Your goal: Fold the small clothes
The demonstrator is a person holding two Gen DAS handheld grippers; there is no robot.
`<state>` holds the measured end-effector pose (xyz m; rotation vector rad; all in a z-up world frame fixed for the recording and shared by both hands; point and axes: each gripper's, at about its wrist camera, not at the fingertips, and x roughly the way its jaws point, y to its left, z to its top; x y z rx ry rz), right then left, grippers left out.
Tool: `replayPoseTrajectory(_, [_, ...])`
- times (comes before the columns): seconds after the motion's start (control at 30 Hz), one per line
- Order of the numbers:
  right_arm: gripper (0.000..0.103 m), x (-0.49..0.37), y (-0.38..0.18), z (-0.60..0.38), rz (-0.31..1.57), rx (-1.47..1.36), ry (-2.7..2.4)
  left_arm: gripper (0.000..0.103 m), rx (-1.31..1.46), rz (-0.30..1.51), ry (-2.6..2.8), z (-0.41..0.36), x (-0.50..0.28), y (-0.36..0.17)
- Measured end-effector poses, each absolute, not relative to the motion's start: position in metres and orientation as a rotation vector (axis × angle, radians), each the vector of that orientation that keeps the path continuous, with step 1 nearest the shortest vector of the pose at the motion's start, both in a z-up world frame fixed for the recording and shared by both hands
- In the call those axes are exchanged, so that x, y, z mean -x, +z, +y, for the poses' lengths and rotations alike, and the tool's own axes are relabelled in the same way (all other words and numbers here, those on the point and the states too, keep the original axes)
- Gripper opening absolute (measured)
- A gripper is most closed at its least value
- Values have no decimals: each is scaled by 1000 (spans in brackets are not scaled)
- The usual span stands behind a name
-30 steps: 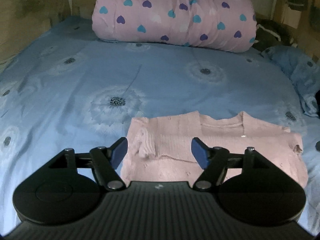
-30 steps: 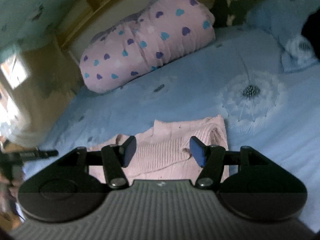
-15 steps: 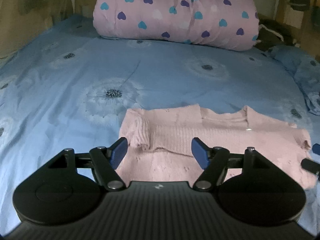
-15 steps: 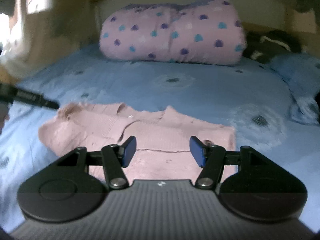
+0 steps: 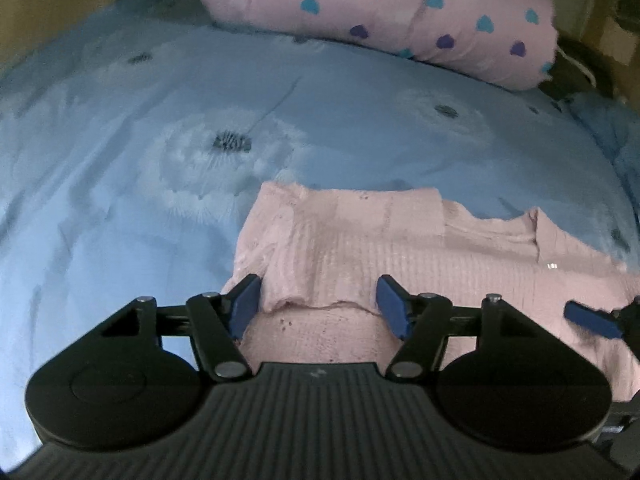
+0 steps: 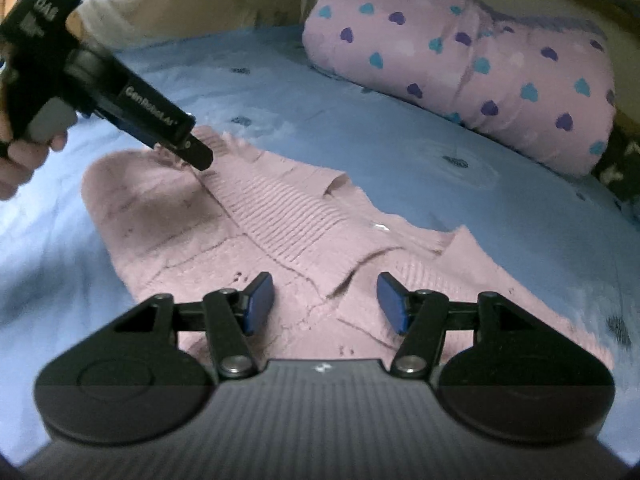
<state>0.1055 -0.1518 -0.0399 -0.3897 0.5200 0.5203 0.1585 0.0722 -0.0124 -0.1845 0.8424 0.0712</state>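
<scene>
A pink knitted sweater (image 5: 400, 248) lies flat on the blue dandelion-print bedspread (image 5: 120, 200), one sleeve folded in across its chest. My left gripper (image 5: 320, 306) hovers low over the sweater's left part. Its jaws are closing, with the folded sleeve's cuff edge between them and the pads clear of the cloth. In the right wrist view the left gripper (image 6: 200, 156), held by a hand (image 6: 24, 160), points at the sweater's (image 6: 280, 232) far left end. My right gripper (image 6: 326, 304) stands open over the sweater's middle, near the neckline. One of its blue fingers (image 5: 592, 318) shows at the right edge.
A rolled pink quilt with heart prints (image 5: 380, 12) lies across the head of the bed. Dark clothing (image 5: 576, 76) and a crumpled blue pillow (image 5: 612, 128) sit at the far right. A wall runs along the bed's left side.
Both grippers dropped closer to the sweater. The right one rolled level and swung over the sweater's middle. The left gripper's jaws narrowed a little, and the right gripper's finger entered its view.
</scene>
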Motion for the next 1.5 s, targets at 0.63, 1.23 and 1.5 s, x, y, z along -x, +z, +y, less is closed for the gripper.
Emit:
replayPoseTrajectory(0.63, [5,-145,-15,-165,458,293,472,13,347,785,4,88,-193,-2])
replayPoseTrajectory(1.23, [34,-173,3,-216,558,73,407,59,151,696,-4,53,-183,27])
replayPoseTrajectory(1.5, [49,-120,12,-295,576,-14,240,60,117,708,-135,-3,-163,36])
